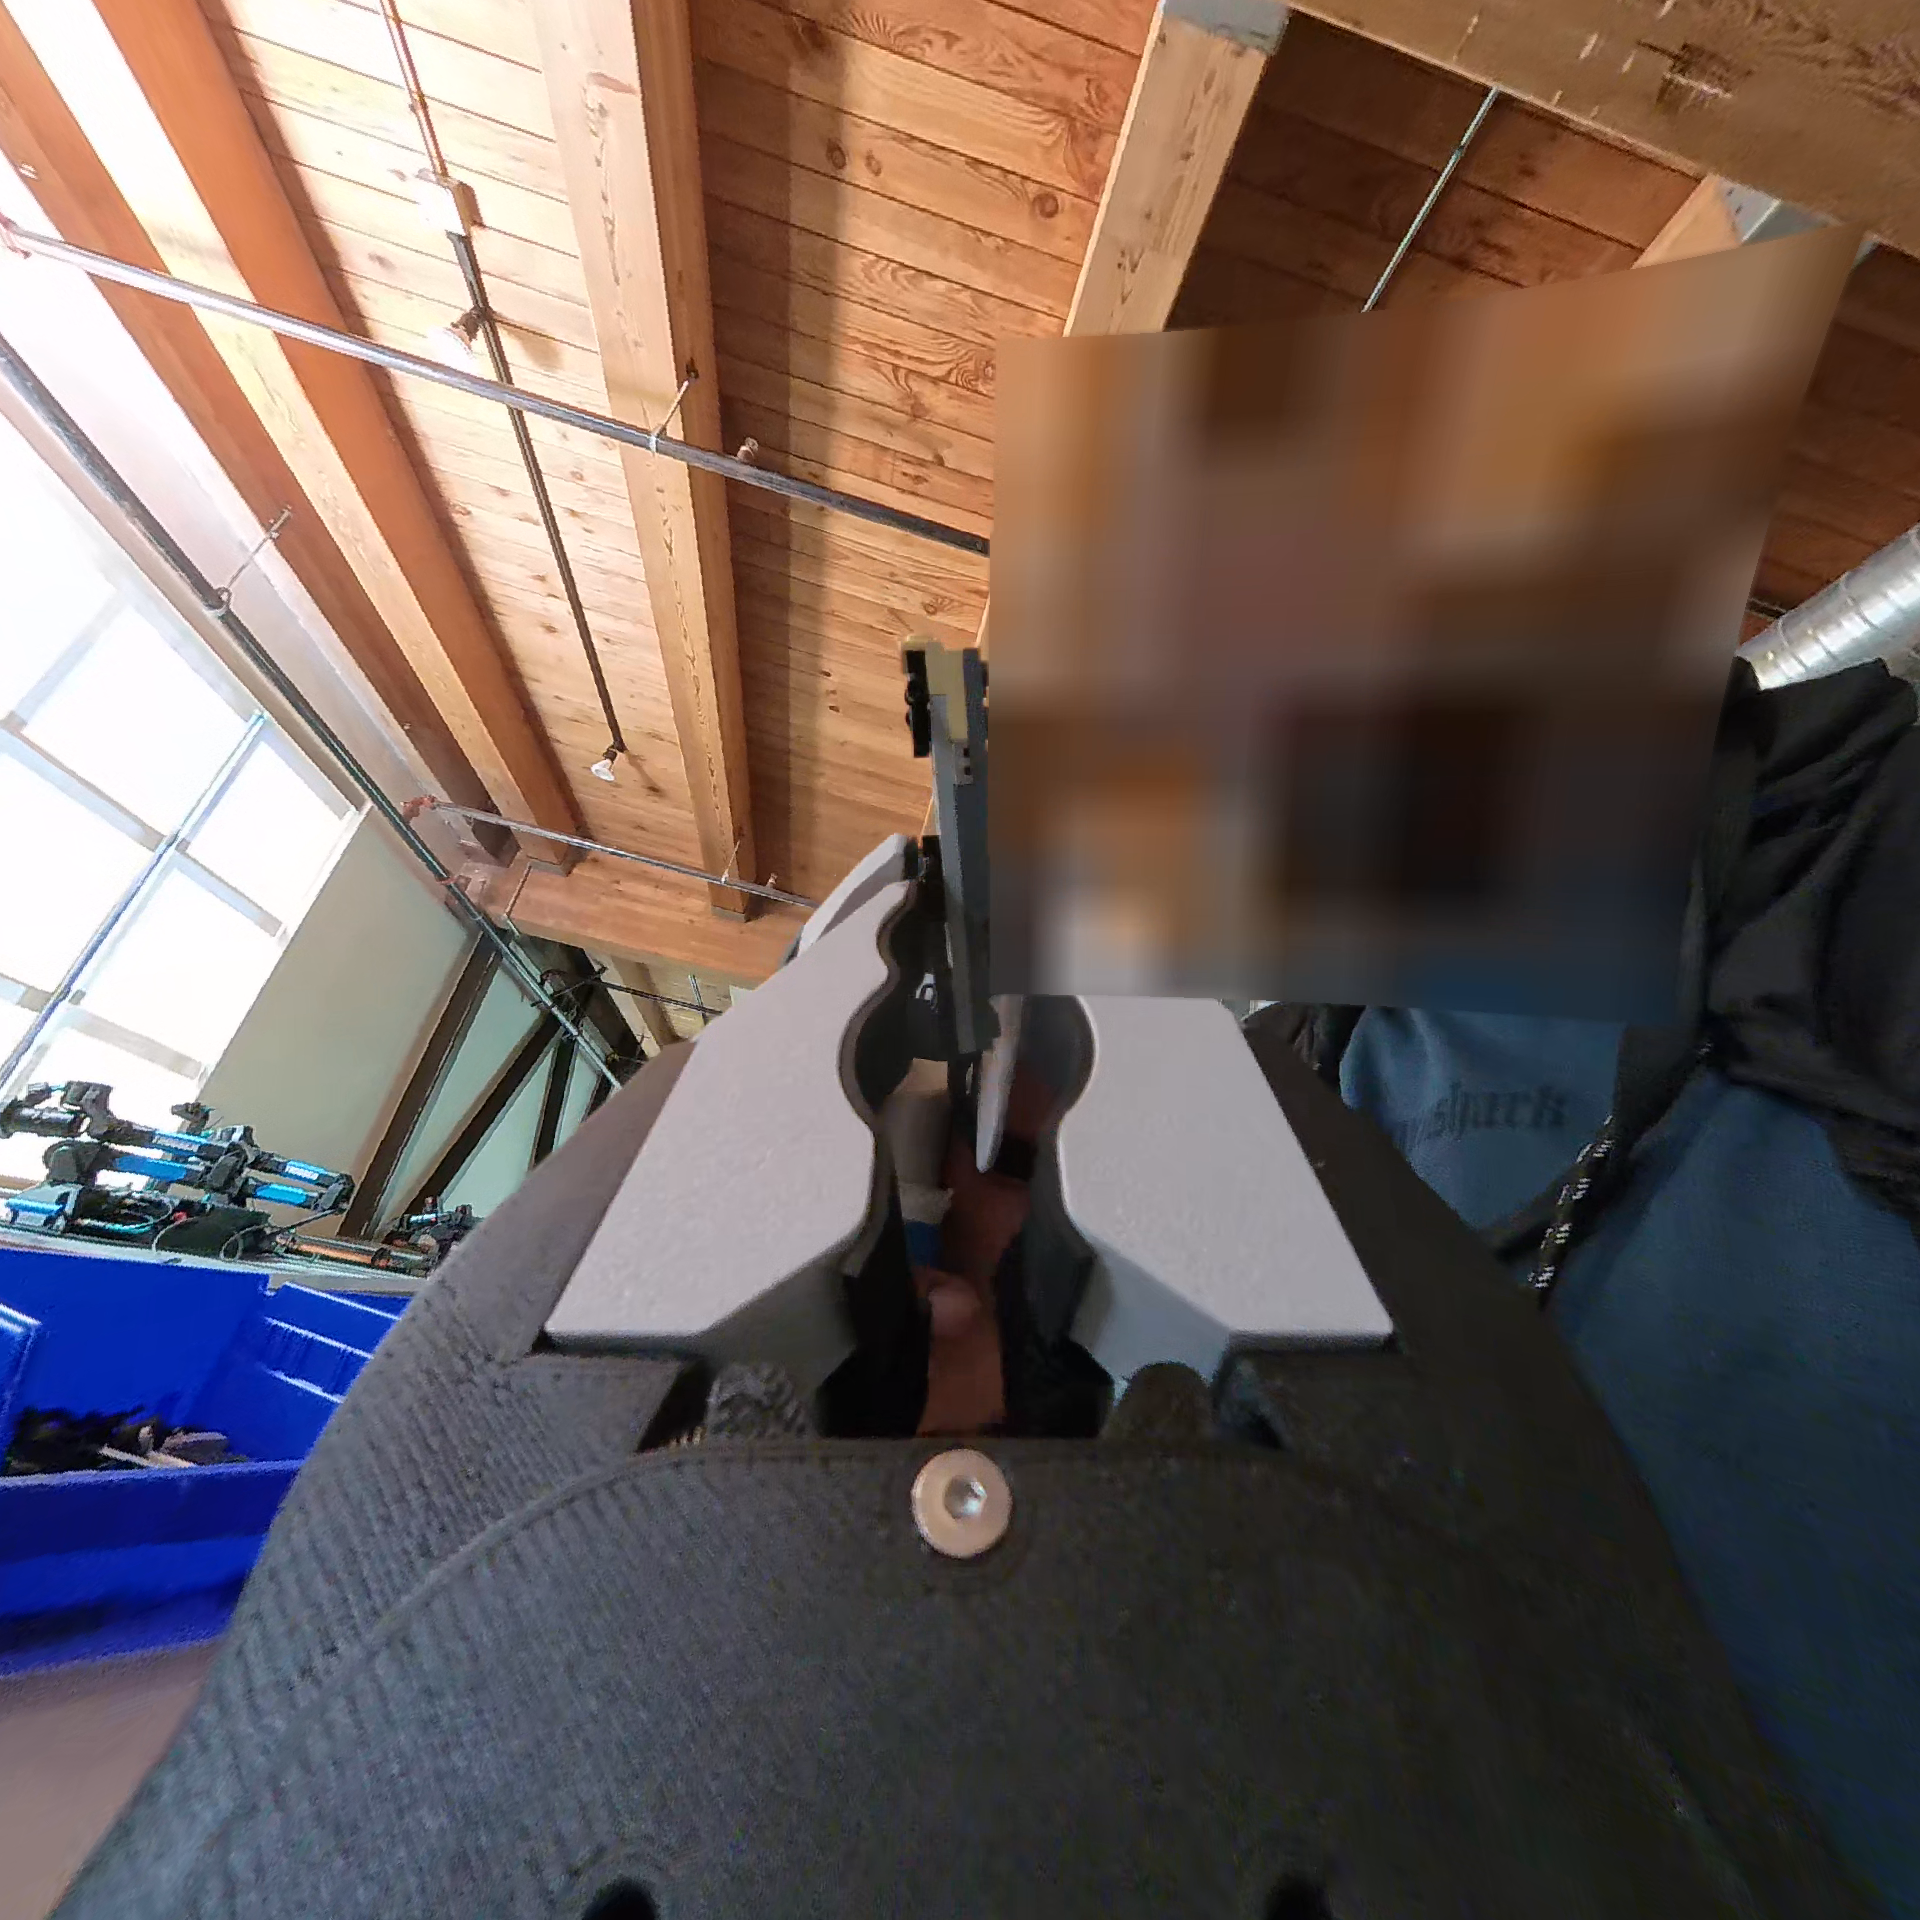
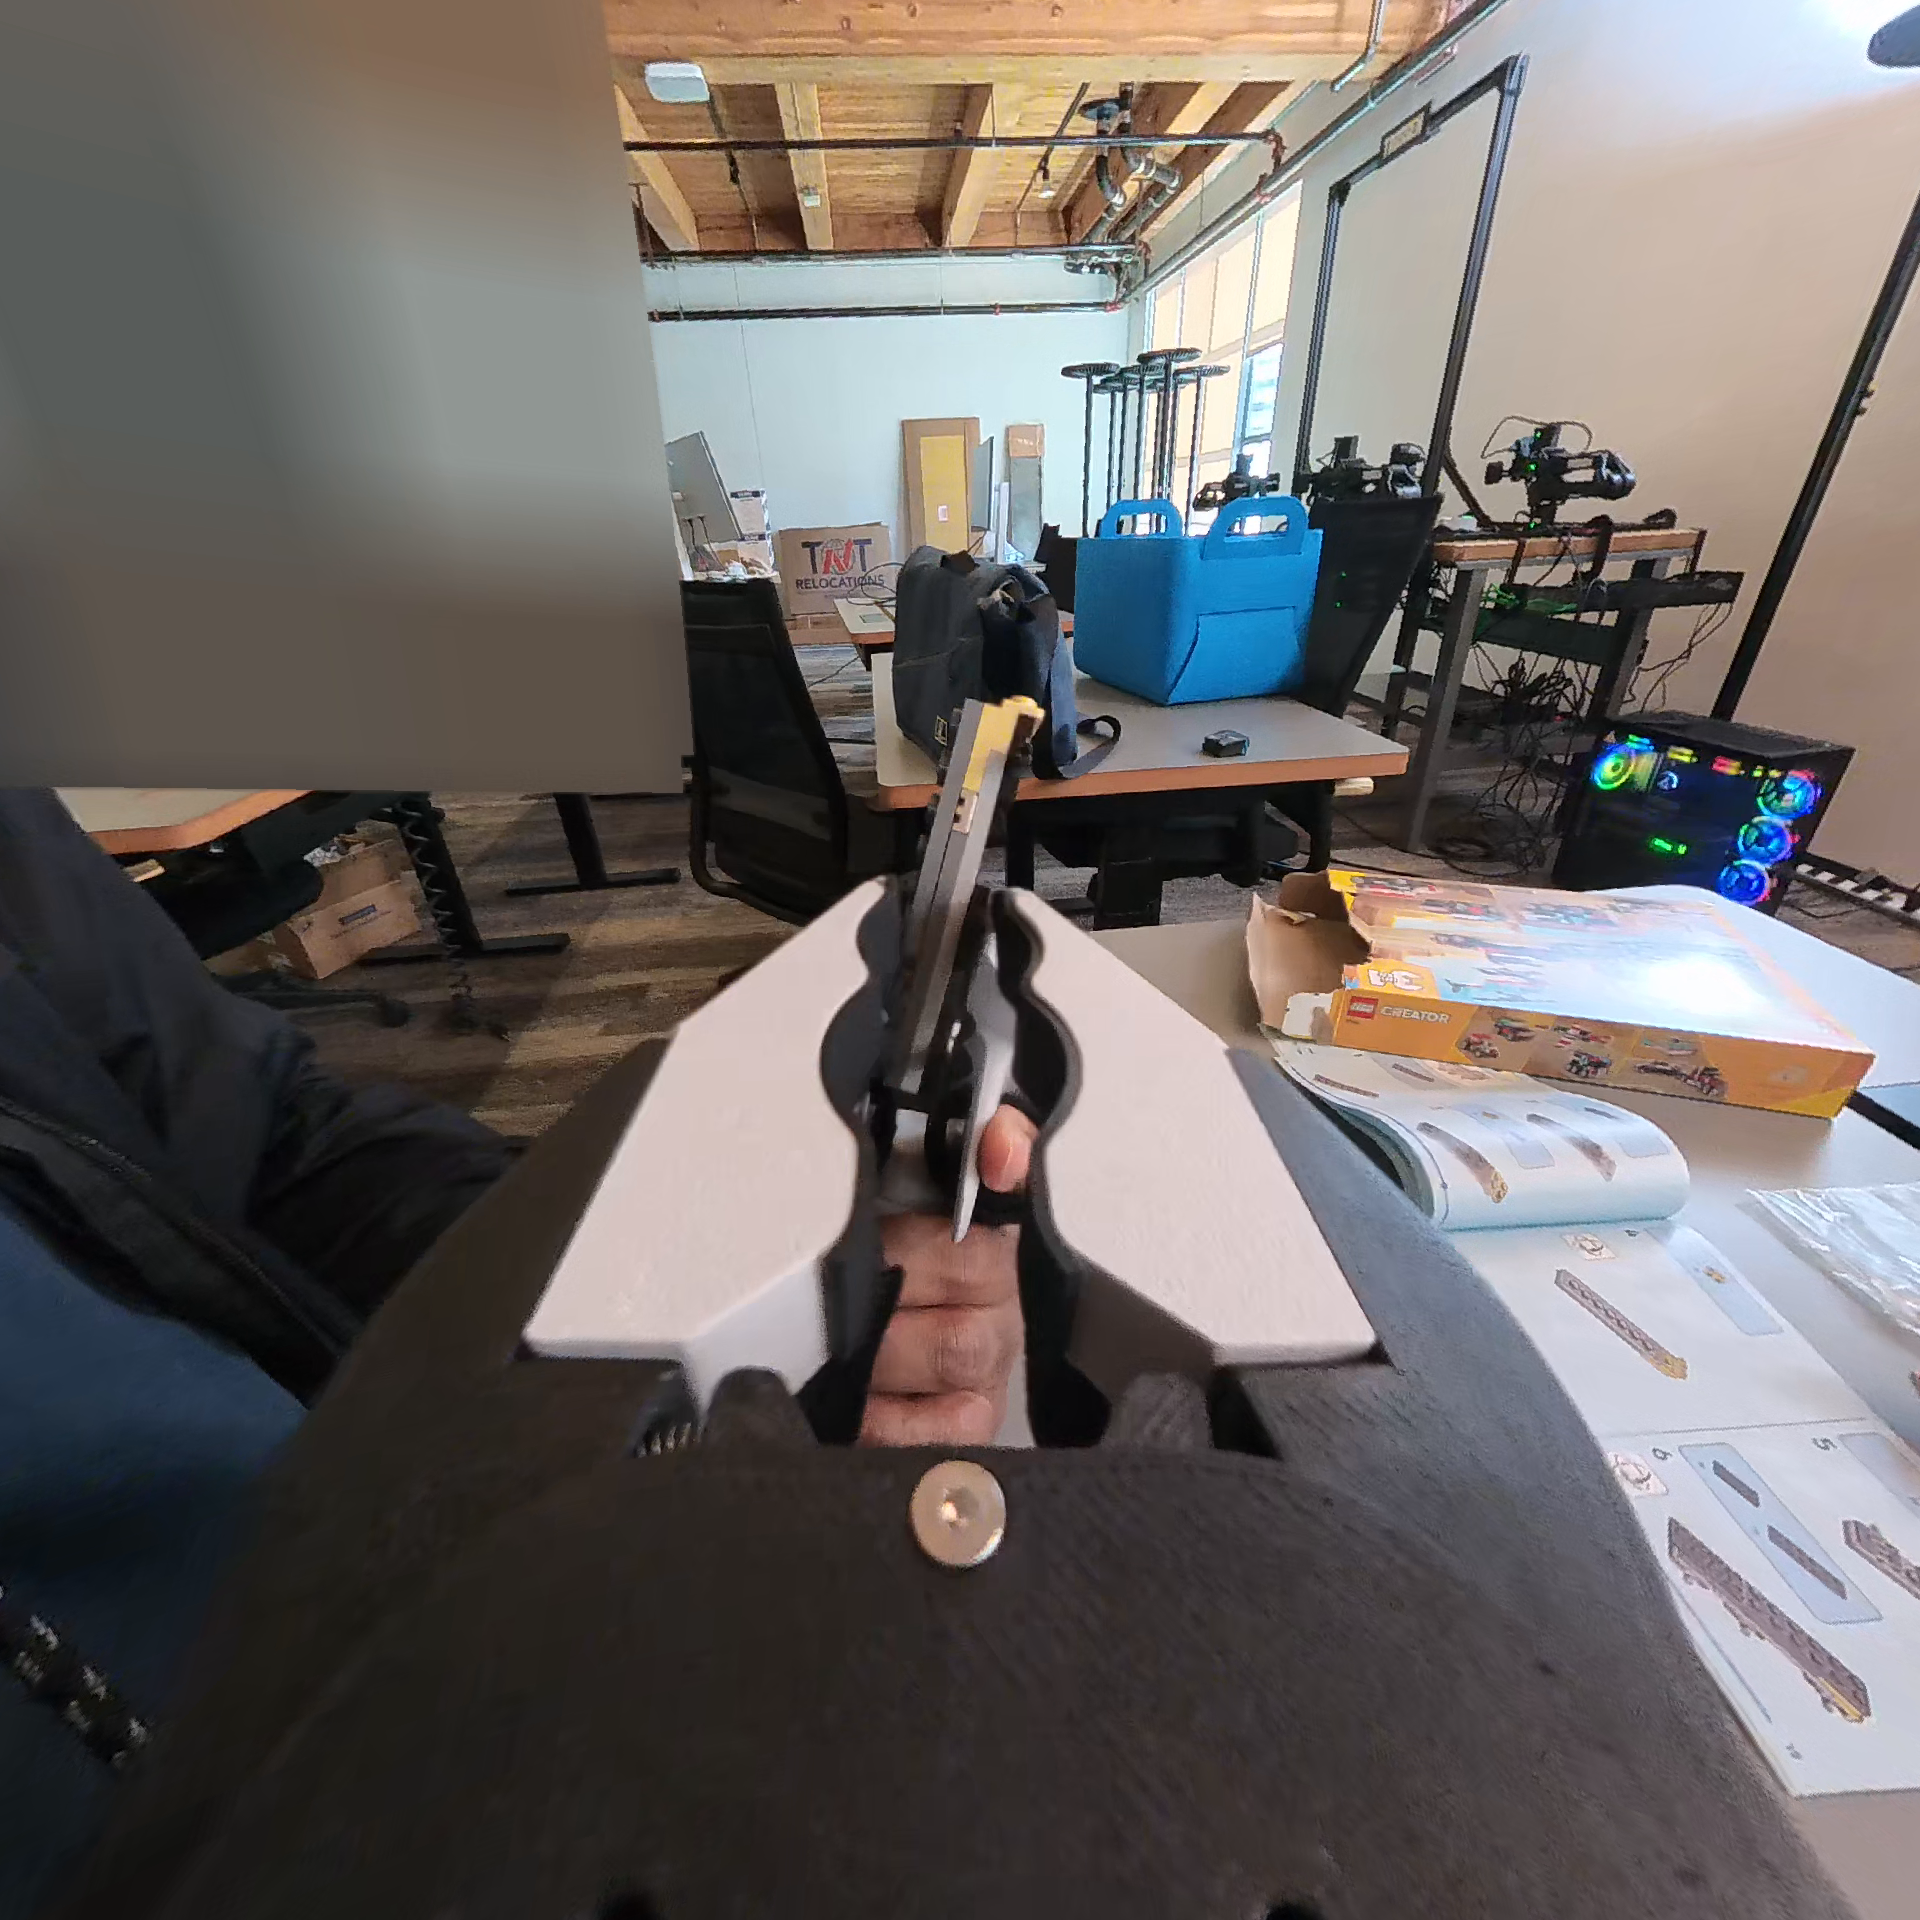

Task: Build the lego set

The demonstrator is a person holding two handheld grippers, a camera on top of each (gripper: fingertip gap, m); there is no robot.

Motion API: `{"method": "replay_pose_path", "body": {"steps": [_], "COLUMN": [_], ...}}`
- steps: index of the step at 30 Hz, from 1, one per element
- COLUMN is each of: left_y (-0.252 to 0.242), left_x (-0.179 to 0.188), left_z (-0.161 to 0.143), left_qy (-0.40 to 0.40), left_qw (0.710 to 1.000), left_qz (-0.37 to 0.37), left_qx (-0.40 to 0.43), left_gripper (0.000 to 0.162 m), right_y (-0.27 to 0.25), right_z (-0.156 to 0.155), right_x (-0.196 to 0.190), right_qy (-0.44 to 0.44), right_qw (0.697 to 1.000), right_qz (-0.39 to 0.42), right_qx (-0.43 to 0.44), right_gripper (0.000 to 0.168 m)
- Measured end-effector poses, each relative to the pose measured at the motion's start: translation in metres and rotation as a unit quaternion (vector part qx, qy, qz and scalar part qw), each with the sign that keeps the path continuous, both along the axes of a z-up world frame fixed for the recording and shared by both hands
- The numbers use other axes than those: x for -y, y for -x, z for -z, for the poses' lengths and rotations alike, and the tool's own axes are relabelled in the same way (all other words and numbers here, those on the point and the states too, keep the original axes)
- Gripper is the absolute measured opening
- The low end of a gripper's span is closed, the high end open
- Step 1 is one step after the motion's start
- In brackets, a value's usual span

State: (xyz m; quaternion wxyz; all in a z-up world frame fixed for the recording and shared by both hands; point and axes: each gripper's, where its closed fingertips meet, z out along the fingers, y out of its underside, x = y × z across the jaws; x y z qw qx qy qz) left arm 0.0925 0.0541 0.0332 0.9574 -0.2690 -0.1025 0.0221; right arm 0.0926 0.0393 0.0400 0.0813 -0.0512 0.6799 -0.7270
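Observation:
A long grey lego assembly (image 1: 958, 821) with tan and black pieces at its top end stands upright between the grey fingers of my left gripper (image 1: 961, 935), which points up at the wooden ceiling and is shut on its lower part. In the right wrist view the same assembly (image 2: 961, 831), with a yellow and tan tip, sticks up from my right gripper (image 2: 943, 914), which is also shut on it. Behind the jaws in both views a hand (image 2: 951, 1320) and a white finger of the other gripper show. The assembly's lower end is hidden.
A grey table (image 2: 1174, 966) at the right holds a yellow lego box (image 2: 1558, 997), an open instruction booklet (image 2: 1507, 1153) and a clear plastic bag (image 2: 1860, 1236). Blue bins (image 1: 156, 1455) stand at the lower left. The person's blue top and dark jacket (image 1: 1714, 1351) are close. My left and right fingertips are right by each other.

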Motion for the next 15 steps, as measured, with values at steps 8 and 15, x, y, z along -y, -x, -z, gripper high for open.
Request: {"method": "replay_pose_path", "body": {"steps": [8,15], "left_y": [-0.0057,-0.0089], "left_x": [-0.0027,-0.0049], "left_z": [-0.0011,-0.0022], "left_qy": [0.012,0.016], "left_qw": [1.000,1.000], "left_qz": [0.002,0.007], "left_qx": [-0.013,-0.018], "left_gripper": [0.013,0.010], "right_y": [-0.0041,-0.0062], "right_z": [-0.0011,-0.0019], "right_x": [-0.0050,-0.0077], "right_qy": [0.003,0.006], "right_qw": [0.999,0.999], "right_qz": [-0.001,-0.005], "right_qx": [-0.041,-0.048], "right_gripper": [0.015,0.014]}}
